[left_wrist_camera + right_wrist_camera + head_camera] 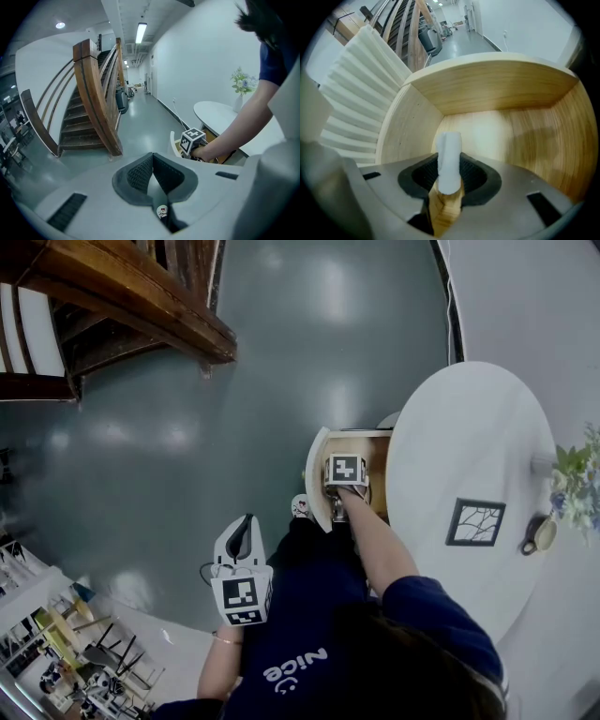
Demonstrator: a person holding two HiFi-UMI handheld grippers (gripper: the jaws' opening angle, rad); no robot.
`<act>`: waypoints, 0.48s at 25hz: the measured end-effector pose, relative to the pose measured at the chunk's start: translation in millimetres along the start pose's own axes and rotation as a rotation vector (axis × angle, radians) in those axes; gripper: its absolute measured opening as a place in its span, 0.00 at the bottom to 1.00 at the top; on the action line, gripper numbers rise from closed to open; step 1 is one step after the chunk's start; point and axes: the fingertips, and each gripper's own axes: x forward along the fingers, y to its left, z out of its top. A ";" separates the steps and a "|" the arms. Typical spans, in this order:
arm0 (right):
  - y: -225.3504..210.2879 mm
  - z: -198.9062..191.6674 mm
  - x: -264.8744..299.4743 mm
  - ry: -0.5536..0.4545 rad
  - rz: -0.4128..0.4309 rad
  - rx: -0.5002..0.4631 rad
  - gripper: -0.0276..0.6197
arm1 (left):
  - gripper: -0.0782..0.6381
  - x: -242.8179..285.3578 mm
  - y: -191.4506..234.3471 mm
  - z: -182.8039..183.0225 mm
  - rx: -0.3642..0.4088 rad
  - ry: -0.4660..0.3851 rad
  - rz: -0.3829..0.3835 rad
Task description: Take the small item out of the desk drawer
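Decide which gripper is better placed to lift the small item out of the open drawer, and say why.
Right. The right gripper is down inside the wooden drawer with its jaws closed on the small white item. The left gripper is empty, jaws together, held away from the drawer.

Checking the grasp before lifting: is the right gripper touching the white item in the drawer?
Touching. In the right gripper view the right gripper has a pad pressed on each side of the white item.
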 end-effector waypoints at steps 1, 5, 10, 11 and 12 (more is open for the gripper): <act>0.2 1.8 -0.3 -0.009 0.004 -0.011 0.26 | 0.12 0.3 -1.5 1.6 0.004 -0.004 -0.006; 2.8 5.6 -6.6 -0.032 0.007 -0.059 0.25 | 0.12 1.9 -2.2 6.2 0.018 -0.024 -0.021; 6.6 6.9 -23.2 -0.065 -0.004 -0.109 0.25 | 0.12 2.0 0.8 11.2 -0.010 -0.052 -0.035; 7.7 5.9 -26.7 -0.069 -0.004 -0.117 0.25 | 0.12 2.2 0.9 12.7 -0.012 -0.059 -0.038; 7.9 3.8 -30.5 -0.069 -0.008 -0.119 0.25 | 0.12 2.6 1.1 14.1 -0.013 -0.065 -0.042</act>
